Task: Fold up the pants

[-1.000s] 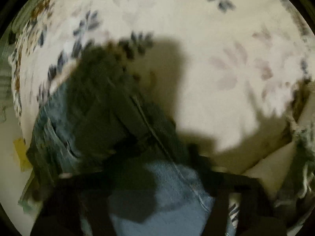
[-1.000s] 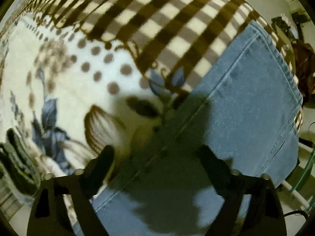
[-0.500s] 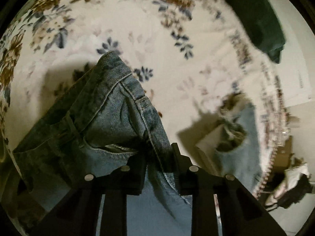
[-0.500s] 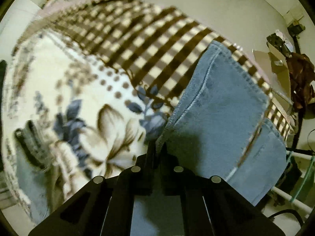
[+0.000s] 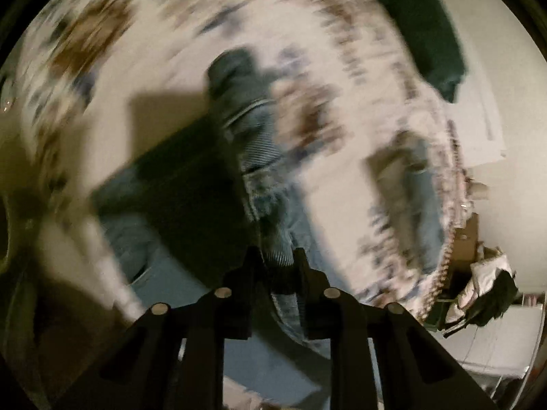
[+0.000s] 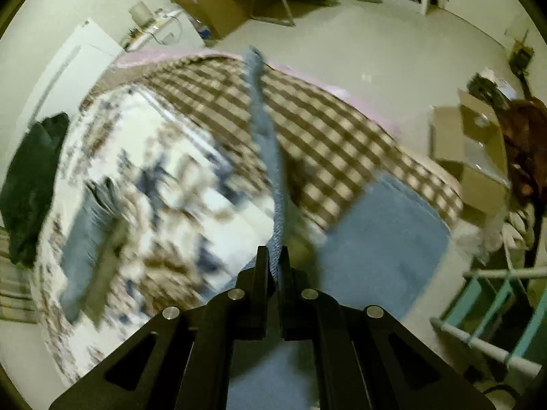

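Note:
The blue jeans (image 5: 259, 143) lie on a floral bedspread (image 5: 171, 68), with the view blurred by motion. My left gripper (image 5: 275, 259) is shut on the jeans' waist end, the denim pinched between its fingers and lifted. In the right wrist view my right gripper (image 6: 273, 259) is shut on a leg of the jeans (image 6: 263, 126), held up edge-on as a narrow strip above the bed. More denim (image 6: 383, 235) hangs over the bed's near edge. The far part of the jeans (image 6: 85, 232) shows at the left.
A brown checked blanket (image 6: 342, 136) covers the bed's far end. A dark green garment (image 6: 30, 177) lies at the bed's left side; it also shows in the left wrist view (image 5: 424, 30). Cardboard boxes (image 6: 468, 157), a turquoise rack (image 6: 506, 307) and floor clutter surround the bed.
Both grippers closed on the jeans about half a second ago and have since lifted the denim well above the bed. The cameras now see more of the room.

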Demonstrator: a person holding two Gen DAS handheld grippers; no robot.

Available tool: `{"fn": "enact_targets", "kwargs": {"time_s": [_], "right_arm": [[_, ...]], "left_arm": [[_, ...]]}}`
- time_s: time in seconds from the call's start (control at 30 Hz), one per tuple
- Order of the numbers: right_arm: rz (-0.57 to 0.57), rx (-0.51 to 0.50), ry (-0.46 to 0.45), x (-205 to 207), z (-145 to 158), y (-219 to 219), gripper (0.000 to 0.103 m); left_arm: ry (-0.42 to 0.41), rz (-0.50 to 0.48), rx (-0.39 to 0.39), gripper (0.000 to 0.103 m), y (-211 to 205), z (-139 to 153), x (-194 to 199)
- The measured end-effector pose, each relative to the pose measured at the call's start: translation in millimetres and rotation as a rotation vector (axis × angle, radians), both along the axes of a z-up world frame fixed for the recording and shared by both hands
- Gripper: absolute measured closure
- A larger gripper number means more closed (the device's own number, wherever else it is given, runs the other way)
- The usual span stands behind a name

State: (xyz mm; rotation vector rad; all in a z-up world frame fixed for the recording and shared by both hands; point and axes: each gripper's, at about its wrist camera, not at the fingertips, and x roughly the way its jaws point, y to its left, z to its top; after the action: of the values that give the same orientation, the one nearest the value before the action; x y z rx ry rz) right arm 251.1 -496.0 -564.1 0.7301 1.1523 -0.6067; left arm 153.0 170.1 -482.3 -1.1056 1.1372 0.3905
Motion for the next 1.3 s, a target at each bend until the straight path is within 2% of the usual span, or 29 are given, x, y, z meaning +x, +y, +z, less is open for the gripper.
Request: {"fn": "enact_targets", "kwargs": {"time_s": [0.17,0.27,0.4,0.47,0.53,0.6,0.67,0.7,0.77,0.83,0.93,1.0,1.07,1.1,1.13,1.17,1.2,1.23,1.27,1.3], "right_arm": [[-0.008,0.013,0.130,-62.2,-57.4,2.5,0.099],[0.013,0.014,0.187,-79.5,-89.5,0.3,0.099],[0.022,0.066,0.237,-95.5,-124.9,-8.9,0.098],[0.009,0.130,0.252,-107.1,-138.8,-17.9,0.098],[0.002,0.184,0.258,-116.4,-145.1,-29.9,0.084],[0.006,0.211,0.257,-126.2,-144.4,-42.3,0.055],[0.015,0.203,0.232,-135.9,-135.8,-59.4,0.047],[0.014,0.196,0.220,-140.4,-131.1,-68.0,0.046],[-0.007,0.190,0.175,-147.0,-123.5,-93.8,0.041],[-0.032,0.182,0.145,-145.6,-122.2,-117.8,0.040],[-0.031,0.164,0.130,-123.4,-122.2,-146.2,0.039],[0.025,0.160,0.134,-98.6,-129.4,-158.4,0.026],[0.094,0.162,0.179,-77.6,-150.5,-166.8,0.026],[0.125,0.171,0.205,-68.5,-159.0,-166.7,0.028],[0.159,0.155,0.228,-61.7,-161.5,-163.8,0.035],[0.213,0.095,0.254,-53.4,-158.4,-159.5,0.075],[0.258,0.039,0.273,-46.8,-153.4,-156.3,0.096],[0.268,-0.008,0.271,-43.6,-145.8,-158.1,0.098],[0.232,-0.047,0.293,-44.7,-142.4,-166.6,0.103],[0.182,-0.076,0.338,-47.6,-143.0,-179.6,0.103]], "left_arm": [[0.127,-0.013,0.018,0.091,-4.8,-63.7,-41.9],[0.177,-0.026,0.010,0.091,-8.1,-86.4,-55.7],[0.204,-0.052,0.040,0.093,-9.1,-89.2,-68.4],[0.221,-0.062,0.054,0.091,-8.0,-86.9,-73.0],[0.255,-0.073,0.093,0.089,-7.4,-76.9,-75.7],[0.272,-0.075,0.153,0.089,-9.4,-60.3,-75.5],[0.272,-0.085,0.196,0.087,-17.6,-45.0,-70.4],[0.257,-0.098,0.217,0.085,-25.8,-35.5,-64.9],[0.233,-0.125,0.257,0.067,-42.3,-24.8,-51.5],[0.208,-0.154,0.280,0.026,-58.6,-21.6,-37.8],[0.184,-0.196,0.289,0.023,-83.3,-24.5,-12.9],[0.175,-0.222,0.309,0.023,-99.9,-26.4,7.3],[0.164,-0.221,0.321,0.023,-109.8,-27.9,17.2],[0.161,-0.218,0.325,0.023,-112.2,-27.5,19.9],[0.157,-0.215,0.324,0.023,-115.5,-27.8,23.7],[0.151,-0.214,0.321,0.023,-116.2,-27.5,24.0],[0.150,-0.216,0.321,0.023,-118.4,-27.6,26.9],[0.153,-0.219,0.324,0.023,-120.2,-27.6,29.4],[0.157,-0.223,0.331,0.023,-122.3,-27.8,32.0],[0.161,-0.228,0.341,0.023,-123.1,-28.1,33.2]]}}
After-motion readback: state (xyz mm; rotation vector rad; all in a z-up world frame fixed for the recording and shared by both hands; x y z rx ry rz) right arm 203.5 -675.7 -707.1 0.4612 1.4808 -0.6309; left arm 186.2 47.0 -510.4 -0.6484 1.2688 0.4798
